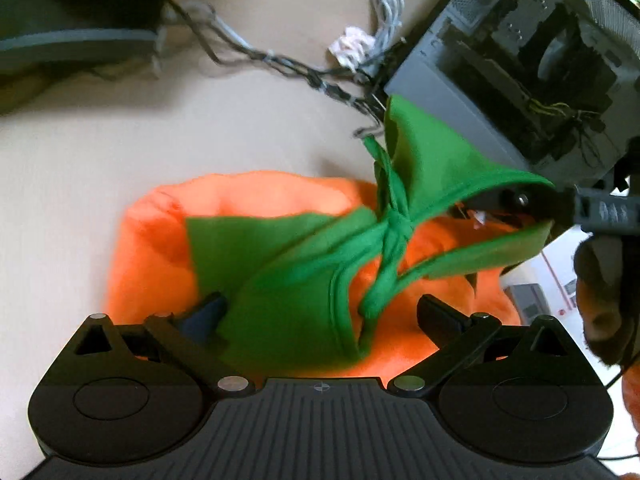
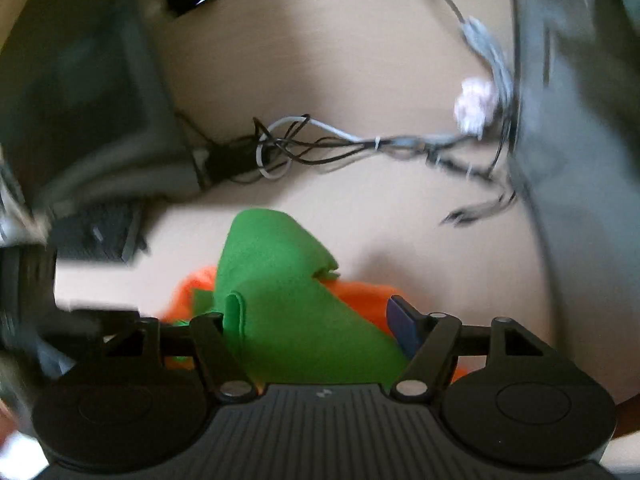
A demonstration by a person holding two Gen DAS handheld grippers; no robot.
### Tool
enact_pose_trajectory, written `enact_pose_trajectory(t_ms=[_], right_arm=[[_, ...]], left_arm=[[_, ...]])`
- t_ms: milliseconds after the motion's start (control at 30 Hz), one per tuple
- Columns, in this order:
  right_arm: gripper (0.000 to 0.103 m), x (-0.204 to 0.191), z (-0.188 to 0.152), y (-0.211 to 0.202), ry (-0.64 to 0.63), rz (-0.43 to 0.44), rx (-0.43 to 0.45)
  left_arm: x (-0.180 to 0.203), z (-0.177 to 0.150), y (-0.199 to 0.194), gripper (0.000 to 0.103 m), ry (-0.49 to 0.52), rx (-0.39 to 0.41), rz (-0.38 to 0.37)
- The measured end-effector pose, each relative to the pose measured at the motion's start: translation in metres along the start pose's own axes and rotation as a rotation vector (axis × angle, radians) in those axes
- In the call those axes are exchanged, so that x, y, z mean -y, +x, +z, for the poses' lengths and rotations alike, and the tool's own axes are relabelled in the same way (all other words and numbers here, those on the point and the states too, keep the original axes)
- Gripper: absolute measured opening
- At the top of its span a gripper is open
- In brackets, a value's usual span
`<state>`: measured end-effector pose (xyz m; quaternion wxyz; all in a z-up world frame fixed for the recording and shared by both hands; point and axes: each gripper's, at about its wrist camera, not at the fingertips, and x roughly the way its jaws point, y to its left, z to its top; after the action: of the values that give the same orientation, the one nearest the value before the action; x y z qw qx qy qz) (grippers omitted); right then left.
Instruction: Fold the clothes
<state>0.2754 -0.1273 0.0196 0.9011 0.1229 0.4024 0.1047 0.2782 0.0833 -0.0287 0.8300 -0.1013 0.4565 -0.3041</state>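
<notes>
Bare beige table (image 1: 100, 184) lies open to the left of the orange fleece garment (image 1: 152, 256) and beyond it. Farther back a tangle of black and grey cables (image 1: 280, 60) runs across the table, with a crumpled white wad (image 1: 352, 46) beside it. An open grey computer case (image 1: 520, 60) closes off the right side, close to the raised green cloth (image 1: 432, 152). In the right wrist view, a dark grey box (image 2: 88, 112) blocks the left.
</notes>
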Motion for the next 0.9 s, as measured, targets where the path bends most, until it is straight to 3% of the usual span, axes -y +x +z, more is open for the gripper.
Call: enact_pose_trajectory(t_ms=[67, 100, 233, 333, 400, 500, 567, 633, 733, 833, 900], right_arm=[[0.069, 0.002, 0.003, -0.005, 0.028, 0.041, -0.029], [0.069, -0.002, 0.003, -0.008, -0.020, 0.045, -0.047], [0.073, -0.023, -0.019, -0.001, -0.320, -0.080, -0.141], [0.073, -0.021, -0.045, 0.018, -0.296, -0.080, -0.244], [0.073, -0.023, -0.058, 0.018, -0.304, -0.094, -0.267], [0.074, -0.019, -0.061, -0.002, -0.290, -0.079, -0.261], [0.075, -0.018, -0.057, -0.024, -0.287, -0.079, -0.229], [0.075, -0.017, -0.045, -0.047, -0.227, -0.049, -0.158], [0.075, -0.003, -0.022, -0.047, -0.036, 0.012, -0.037], [0.073, 0.020, -0.007, 0.003, 0.183, -0.003, -0.059], [0.061, 0.035, -0.002, 0.039, 0.298, -0.018, -0.114]], left_arm=[[0.000, -0.002, -0.014, 0.103, 0.003, 0.034, 0.025], [0.000, -0.002, -0.022, 0.103, 0.000, 0.060, 0.013], [0.006, 0.004, -0.046, 0.103, -0.021, 0.178, -0.124], [0.010, 0.013, -0.030, 0.103, -0.026, 0.183, -0.205], [0.010, 0.013, -0.004, 0.103, -0.029, 0.118, -0.169], [-0.002, 0.004, 0.032, 0.103, -0.066, 0.009, -0.051], [-0.008, -0.002, 0.039, 0.103, -0.061, 0.031, -0.019], [-0.008, -0.001, 0.039, 0.103, -0.047, 0.055, -0.009], [-0.008, 0.003, 0.034, 0.103, -0.042, 0.044, 0.000], [-0.007, 0.003, 0.023, 0.103, -0.029, 0.020, 0.026], [-0.007, 0.004, 0.011, 0.103, -0.029, 0.016, 0.035]])
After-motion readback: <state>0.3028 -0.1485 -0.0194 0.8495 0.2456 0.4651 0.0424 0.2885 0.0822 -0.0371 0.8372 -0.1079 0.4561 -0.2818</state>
